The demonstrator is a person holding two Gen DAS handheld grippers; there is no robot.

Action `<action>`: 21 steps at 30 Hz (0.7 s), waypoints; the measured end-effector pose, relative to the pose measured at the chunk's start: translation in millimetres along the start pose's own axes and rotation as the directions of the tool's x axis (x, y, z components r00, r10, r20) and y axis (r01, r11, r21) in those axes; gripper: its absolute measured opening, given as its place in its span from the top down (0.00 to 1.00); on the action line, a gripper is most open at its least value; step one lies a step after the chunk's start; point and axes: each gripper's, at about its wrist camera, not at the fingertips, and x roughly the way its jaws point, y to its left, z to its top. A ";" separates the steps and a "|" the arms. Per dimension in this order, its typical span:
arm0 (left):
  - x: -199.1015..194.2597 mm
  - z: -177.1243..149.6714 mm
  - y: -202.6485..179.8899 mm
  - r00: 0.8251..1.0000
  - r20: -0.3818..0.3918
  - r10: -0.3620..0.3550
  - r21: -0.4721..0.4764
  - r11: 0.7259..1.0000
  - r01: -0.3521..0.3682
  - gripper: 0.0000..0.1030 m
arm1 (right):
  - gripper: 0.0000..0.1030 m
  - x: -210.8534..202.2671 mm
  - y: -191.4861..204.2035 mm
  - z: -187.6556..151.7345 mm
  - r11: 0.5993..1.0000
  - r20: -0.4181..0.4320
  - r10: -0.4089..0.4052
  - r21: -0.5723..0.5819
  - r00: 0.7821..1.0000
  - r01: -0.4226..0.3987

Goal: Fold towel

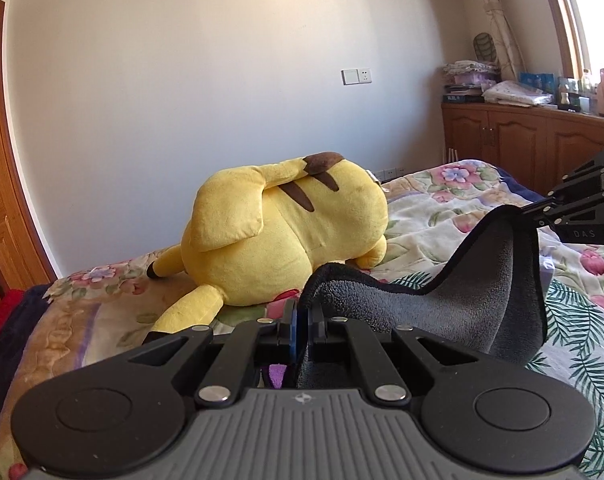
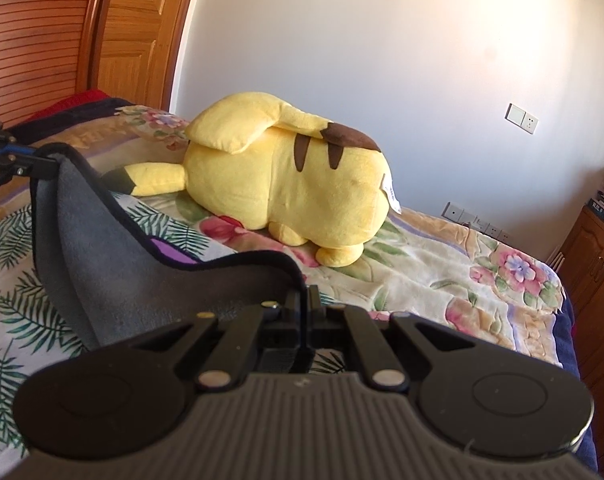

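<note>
A grey towel (image 1: 462,292) with a dark hem hangs stretched between my two grippers above the bed. My left gripper (image 1: 302,312) is shut on one corner of it. My right gripper (image 2: 304,300) is shut on the other corner. The towel (image 2: 113,256) sags in the middle and its lower part rests on the bedspread. In the left wrist view the right gripper (image 1: 534,216) shows at the far right, pinching the towel's raised corner. In the right wrist view the left gripper (image 2: 25,162) shows at the far left, holding its corner.
A large yellow plush toy (image 1: 285,236) lies on the floral bedspread (image 1: 434,208) just beyond the towel, also in the right wrist view (image 2: 289,184). A wooden cabinet (image 1: 522,140) with piled items stands at the back right. A wooden door (image 2: 133,28) is at the left.
</note>
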 end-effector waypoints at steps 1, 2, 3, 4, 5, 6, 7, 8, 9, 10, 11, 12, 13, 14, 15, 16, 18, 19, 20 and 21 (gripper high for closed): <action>2.9 -0.7 0.1 1.000 0.000 0.006 0.001 1.000 -0.006 1.00 | 0.97 2.6 -0.8 -0.4 1.000 0.000 -0.003 0.001 1.000 0.003; 5.9 -1.5 0.3 1.000 0.002 0.011 0.002 1.000 -0.011 1.00 | 0.97 5.1 -1.2 -1.4 1.000 0.000 -0.007 0.001 1.000 0.007; 8.8 -2.1 0.3 1.000 0.003 0.018 0.004 1.000 -0.018 1.00 | 0.97 7.5 -1.4 -2.1 1.000 0.002 -0.012 0.002 1.000 0.012; 11.9 -3.0 0.9 1.000 0.004 0.026 0.004 1.000 -0.026 1.00 | 0.97 10.1 -1.8 -3.0 1.000 0.004 -0.017 0.004 1.000 0.017; 15.4 -3.7 1.6 0.999 0.003 0.032 0.003 0.999 -0.032 1.00 | 0.97 12.9 -2.4 -3.7 1.000 0.006 -0.022 0.008 1.000 0.022; 19.1 -4.6 2.4 0.999 0.002 0.036 0.001 0.999 -0.036 1.00 | 0.97 16.0 -2.9 -4.1 1.000 0.006 -0.026 0.011 1.000 0.026; 23.0 -5.7 3.3 0.999 0.000 0.041 0.000 0.999 -0.041 1.00 | 0.97 19.1 -3.1 -4.1 0.999 0.008 -0.032 0.012 0.999 0.032; 26.7 -6.5 3.8 0.999 -0.003 0.044 0.000 0.999 -0.044 1.00 | 0.97 22.0 -3.1 -4.5 0.999 0.009 -0.035 0.013 0.999 0.035; 30.5 -7.7 4.9 0.999 -0.005 0.047 0.000 0.999 -0.047 1.00 | 0.97 25.1 -3.1 -4.9 0.999 0.009 -0.038 0.011 0.999 0.037; 34.3 -8.6 5.4 0.999 -0.008 0.049 -0.001 0.999 -0.049 1.00 | 0.97 27.9 -2.9 -5.7 0.999 0.009 -0.039 0.009 0.999 0.039; 38.0 -9.8 6.3 0.999 -0.013 0.051 -0.005 0.999 -0.051 1.00 | 0.97 30.8 -2.8 -6.1 0.999 0.007 -0.039 0.008 0.999 0.039; 41.1 -11.1 7.4 0.999 -0.016 0.052 -0.006 0.999 -0.052 1.00 | 0.97 34.1 -2.3 -6.6 0.999 0.002 -0.038 0.008 0.999 0.038; 44.1 -12.3 7.5 0.998 -0.017 0.056 -0.006 0.998 -0.056 1.00 | 0.97 36.6 -1.9 -7.2 0.999 0.000 -0.037 0.006 0.999 0.037; 47.0 -13.2 7.2 0.998 -0.018 0.059 -0.004 0.998 -0.059 1.00 | 0.97 39.0 -1.2 -7.7 0.999 0.000 -0.038 0.002 0.999 0.038; 49.9 -14.0 6.9 0.998 -0.019 0.060 -0.003 0.998 -0.060 1.00 | 0.97 41.6 -1.1 -8.2 0.999 0.001 -0.037 0.000 0.999 0.037; 52.8 -14.7 6.5 0.998 -0.019 0.063 0.000 0.998 -0.063 1.00 | 0.97 43.7 -1.1 -8.7 0.999 0.001 -0.037 -0.001 0.999 0.037; 59.7 -16.2 6.0 0.997 -0.023 0.068 0.003 0.998 -0.068 1.00 | 0.97 48.4 -1.1 -9.5 0.999 0.000 -0.036 -0.002 0.999 0.036; 62.9 -17.1 5.7 0.997 -0.024 0.071 0.003 0.997 -0.071 1.00 | 0.97 51.5 -1.4 -10.0 0.999 -0.001 -0.037 -0.002 0.999 0.037; 65.9 -18.2 5.7 0.997 -0.026 0.075 0.001 0.997 -0.075 1.00 | 0.97 54.2 -1.4 -10.6 0.999 -0.002 -0.039 -0.004 0.999 0.039; 69.6 -19.3 6.4 0.997 -0.028 0.076 -0.002 0.997 -0.077 1.00 | 0.97 57.2 -1.3 -11.1 0.999 -0.003 -0.041 -0.004 0.999 0.041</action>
